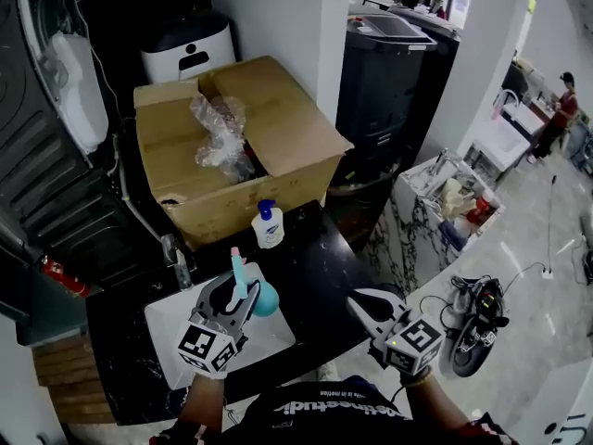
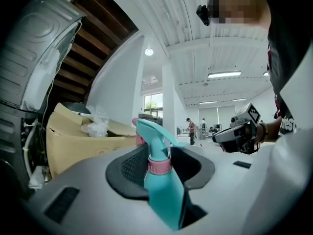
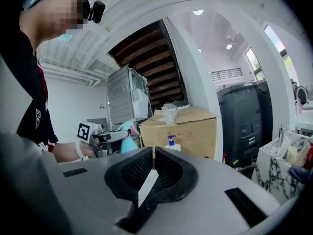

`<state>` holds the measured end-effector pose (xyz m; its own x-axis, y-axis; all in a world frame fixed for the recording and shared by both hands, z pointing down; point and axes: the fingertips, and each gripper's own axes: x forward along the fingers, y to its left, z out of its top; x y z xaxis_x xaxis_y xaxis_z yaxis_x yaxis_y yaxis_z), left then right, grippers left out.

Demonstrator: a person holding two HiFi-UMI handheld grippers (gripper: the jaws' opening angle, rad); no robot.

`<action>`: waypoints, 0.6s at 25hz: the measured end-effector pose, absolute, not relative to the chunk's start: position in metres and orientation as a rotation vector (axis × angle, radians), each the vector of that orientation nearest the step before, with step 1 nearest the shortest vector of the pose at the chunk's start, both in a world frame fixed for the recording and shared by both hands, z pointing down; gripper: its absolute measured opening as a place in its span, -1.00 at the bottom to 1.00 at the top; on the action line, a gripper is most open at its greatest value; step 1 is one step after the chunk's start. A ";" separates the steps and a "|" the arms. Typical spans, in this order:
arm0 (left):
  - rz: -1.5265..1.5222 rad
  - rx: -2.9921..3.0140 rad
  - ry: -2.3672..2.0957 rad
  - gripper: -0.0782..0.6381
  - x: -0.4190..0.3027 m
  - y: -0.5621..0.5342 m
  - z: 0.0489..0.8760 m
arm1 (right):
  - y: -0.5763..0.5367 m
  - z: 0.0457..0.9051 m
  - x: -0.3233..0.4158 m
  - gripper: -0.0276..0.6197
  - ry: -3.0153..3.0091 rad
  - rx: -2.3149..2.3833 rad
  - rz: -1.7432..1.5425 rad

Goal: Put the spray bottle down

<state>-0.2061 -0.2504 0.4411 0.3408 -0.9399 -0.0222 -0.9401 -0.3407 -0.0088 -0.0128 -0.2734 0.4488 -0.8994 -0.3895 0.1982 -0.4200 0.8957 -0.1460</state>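
A teal spray bottle [image 1: 264, 297] with a pink collar and nozzle sits between the jaws of my left gripper [image 1: 236, 295], which is shut on it. It hangs over a white basin [image 1: 273, 339] set in the black counter [image 1: 315, 262]. In the left gripper view the spray bottle [image 2: 164, 190] lies along the jaws of the left gripper [image 2: 159, 158], trigger head pointing away. To its right, my right gripper [image 1: 359, 304] hangs over the counter's near edge. In the right gripper view, this right gripper [image 3: 152, 163] has its pads [image 3: 136, 168] almost together and holds nothing.
A white pump bottle [image 1: 268, 226] with a blue top stands on the counter in front of an open cardboard box [image 1: 232, 146] holding crumpled plastic. A faucet [image 1: 176, 260] rises left of the basin. A dark appliance [image 1: 389, 72] stands at the back right, and a cluttered marble stand [image 1: 445, 202] beside it.
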 end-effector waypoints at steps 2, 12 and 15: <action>0.013 -2.592 1.748 -0.36 -0.192 -0.270 0.446 | -0.279 0.451 -0.001 -0.78 -2.886 0.658 0.288; 0.013 -2.699 1.627 -0.36 -0.134 -0.364 0.465 | -0.301 0.455 0.042 -0.78 -2.852 0.783 0.320; 0.000 -2.724 1.615 -0.36 -0.121 -0.392 0.471 | -0.305 0.457 0.052 -0.78 -2.835 0.808 0.335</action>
